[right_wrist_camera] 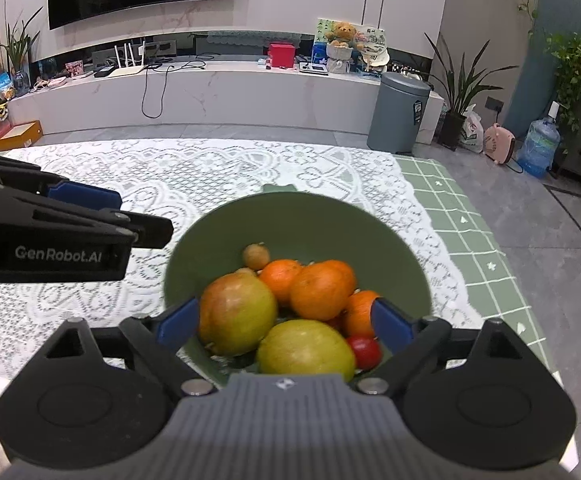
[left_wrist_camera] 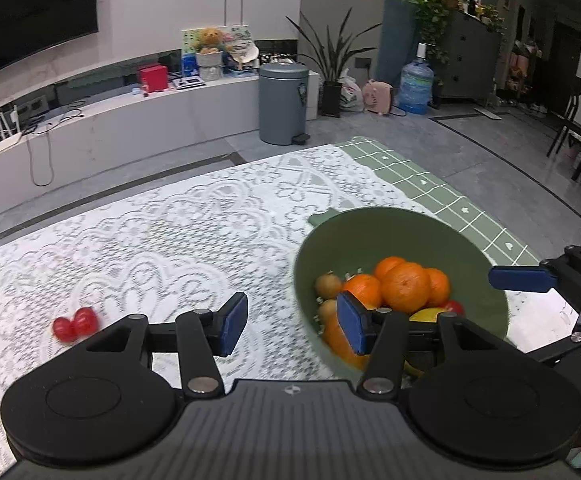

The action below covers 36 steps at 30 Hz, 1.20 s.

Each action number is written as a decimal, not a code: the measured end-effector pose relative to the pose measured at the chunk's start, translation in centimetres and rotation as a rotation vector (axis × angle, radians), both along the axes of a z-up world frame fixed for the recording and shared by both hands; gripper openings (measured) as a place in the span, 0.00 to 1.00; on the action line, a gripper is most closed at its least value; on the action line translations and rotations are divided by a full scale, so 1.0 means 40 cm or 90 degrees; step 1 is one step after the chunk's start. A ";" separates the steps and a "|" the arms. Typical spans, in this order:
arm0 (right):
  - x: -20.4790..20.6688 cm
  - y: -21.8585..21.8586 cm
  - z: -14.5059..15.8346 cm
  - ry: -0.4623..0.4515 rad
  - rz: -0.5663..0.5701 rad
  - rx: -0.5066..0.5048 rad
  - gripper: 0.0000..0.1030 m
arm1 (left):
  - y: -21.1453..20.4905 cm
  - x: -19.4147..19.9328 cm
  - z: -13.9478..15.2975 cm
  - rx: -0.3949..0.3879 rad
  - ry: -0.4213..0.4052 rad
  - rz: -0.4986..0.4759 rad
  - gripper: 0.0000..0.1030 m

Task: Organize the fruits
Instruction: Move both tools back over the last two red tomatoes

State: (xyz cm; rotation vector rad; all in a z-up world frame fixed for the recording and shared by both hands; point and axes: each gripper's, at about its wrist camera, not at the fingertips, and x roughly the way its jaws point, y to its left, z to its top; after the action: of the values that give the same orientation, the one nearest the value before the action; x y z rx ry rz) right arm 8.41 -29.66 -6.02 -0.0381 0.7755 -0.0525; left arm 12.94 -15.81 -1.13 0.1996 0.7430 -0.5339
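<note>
left claw [left_wrist_camera: 292, 326]: spread wide, nothing gripped, lower centre of frame
right claw [right_wrist_camera: 286, 320]: wide open too, nothing held, poised over bowl
bowl [right_wrist_camera: 314, 216]: green, packed with oranges [right_wrist_camera: 318, 290], mid frame
cherry tomatoes [left_wrist_camera: 75, 323]: two, left on desk [left_wrist_camera: 162, 232], lower left

Black grippers [left_wrist_camera: 292, 326], blue pads [left_wrist_camera: 232, 326], silver screws

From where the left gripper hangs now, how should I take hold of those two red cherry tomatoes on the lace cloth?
Take them one at a time. The two cherry tomatoes lie touching on the lace cloth, left of the open left gripper and outside the green bowl. Come straight down and close the jaws across the width of the nearer-right one, probably gently: they are small, round and likely to roll.
</note>
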 end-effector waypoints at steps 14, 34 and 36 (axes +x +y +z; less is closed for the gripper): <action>-0.043 0.088 -0.009 -0.008 0.009 0.027 0.96 | 0.134 -0.047 -0.026 -0.008 0.006 0.053 0.64; -0.005 0.289 -0.017 -0.053 0.116 -0.030 0.96 | 0.402 -0.042 -0.057 -0.048 0.017 0.208 0.69; 0.005 0.302 -0.019 -0.057 0.131 -0.022 0.96 | 0.424 -0.036 -0.061 -0.054 0.017 0.220 0.70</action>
State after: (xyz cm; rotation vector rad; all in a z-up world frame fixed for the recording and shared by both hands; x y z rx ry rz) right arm 8.63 -17.57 -6.79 -0.1467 0.6783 0.1280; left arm 11.49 1.16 -3.57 -0.0168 0.7596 -0.2394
